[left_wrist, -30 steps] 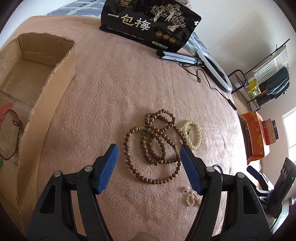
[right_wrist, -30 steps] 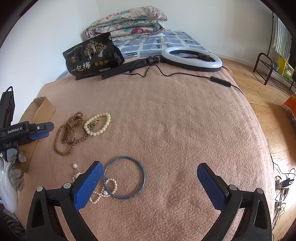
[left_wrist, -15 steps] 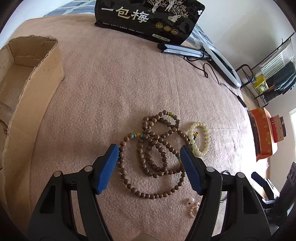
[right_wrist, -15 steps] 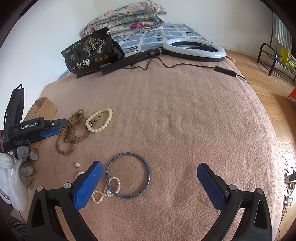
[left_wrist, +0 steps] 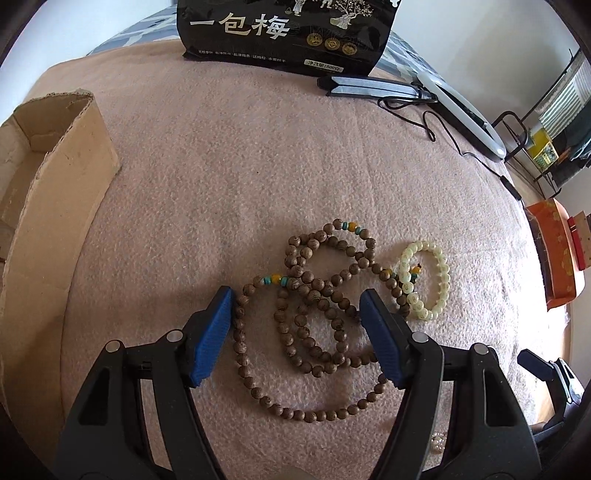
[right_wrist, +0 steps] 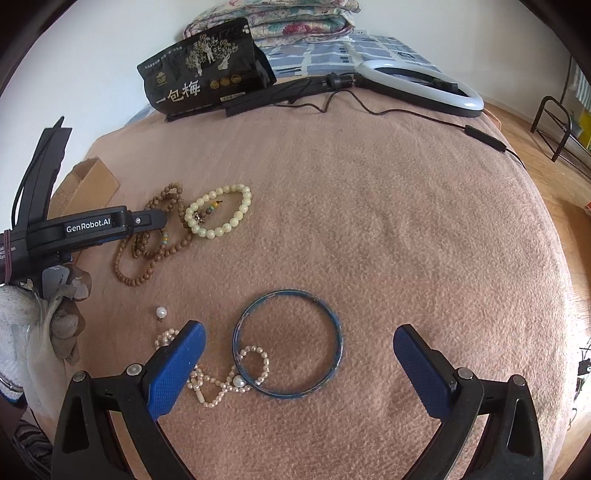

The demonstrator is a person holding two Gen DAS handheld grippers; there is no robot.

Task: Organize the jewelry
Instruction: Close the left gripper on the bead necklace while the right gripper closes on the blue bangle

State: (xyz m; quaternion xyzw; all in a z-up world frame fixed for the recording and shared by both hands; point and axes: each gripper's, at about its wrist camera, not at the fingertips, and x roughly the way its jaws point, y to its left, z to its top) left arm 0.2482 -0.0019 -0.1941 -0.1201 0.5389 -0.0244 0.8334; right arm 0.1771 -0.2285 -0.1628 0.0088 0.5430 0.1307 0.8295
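A long brown wooden bead necklace (left_wrist: pixel 317 285) lies coiled on the pink blanket (left_wrist: pixel 258 166). My left gripper (left_wrist: pixel 295 295) hangs open just above it, one blue pad on each side of the coils and neither pressing. A cream bead bracelet (left_wrist: pixel 443 271) touches the coil's right side. In the right wrist view, a blue bangle (right_wrist: pixel 288 292) lies flat, overlapping a pearl necklace (right_wrist: pixel 221 386), with a loose pearl (right_wrist: pixel 161 312) nearby. My right gripper (right_wrist: pixel 299 326) is wide open over the bangle, holding nothing. The left gripper (right_wrist: pixel 159 220) shows there too, above the wooden beads (right_wrist: pixel 147 260).
An open cardboard box (left_wrist: pixel 55 206) stands at the blanket's left edge. A black snack bag (left_wrist: pixel 288 29) and a ring light (left_wrist: pixel 461 107) with its cable lie at the far side. A gloved hand (right_wrist: pixel 22 332) holds the left gripper. Folded quilts (right_wrist: pixel 280 22) are behind.
Both grippers have sunk and moved forward. The wooden beads now sit between the left pads, and the bangle now lies between the right pads. Neither jaw width changed.
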